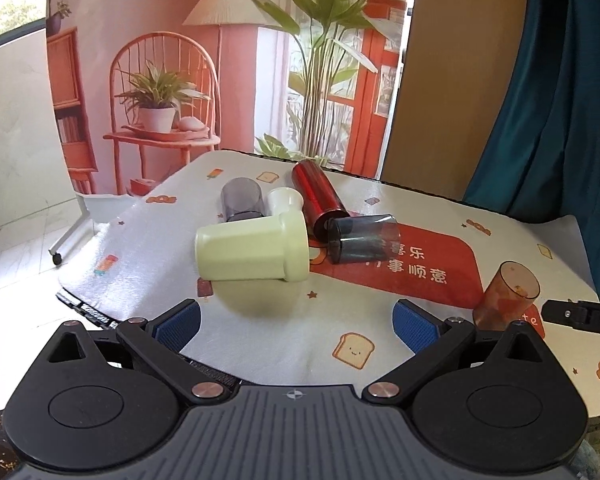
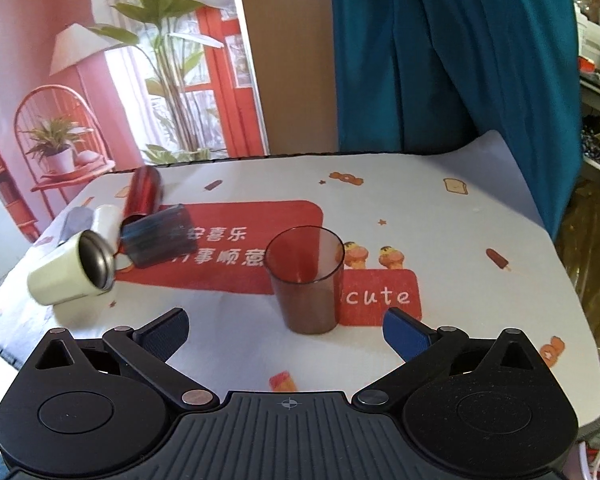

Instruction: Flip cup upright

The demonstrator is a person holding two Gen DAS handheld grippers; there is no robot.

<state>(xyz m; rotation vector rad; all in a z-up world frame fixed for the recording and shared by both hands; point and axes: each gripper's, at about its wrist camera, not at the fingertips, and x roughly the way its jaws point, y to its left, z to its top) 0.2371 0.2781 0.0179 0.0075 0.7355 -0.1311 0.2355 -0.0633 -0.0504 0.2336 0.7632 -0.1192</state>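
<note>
the left gripper [image 1: 296, 322] hovers with jaws released, facing a pale green cup [image 1: 252, 246] on its side on the table [image 1: 260, 344]. behind lie a red tumbler [image 1: 318, 196] and a smoky cup [image 1: 362, 240]. the right gripper [image 2: 288, 330], jaws spread, frames an upright amber cup [image 2: 306, 280].

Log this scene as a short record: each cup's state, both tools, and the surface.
upright: brown cup, mouth up, on the mat
on side: green cup, red cup, blue cup
mouth down: grey cup
unclear: white cup, mostly hidden behind the green one
left tool: open, empty, facing green cup
right tool: open, empty, near brown cup
</note>
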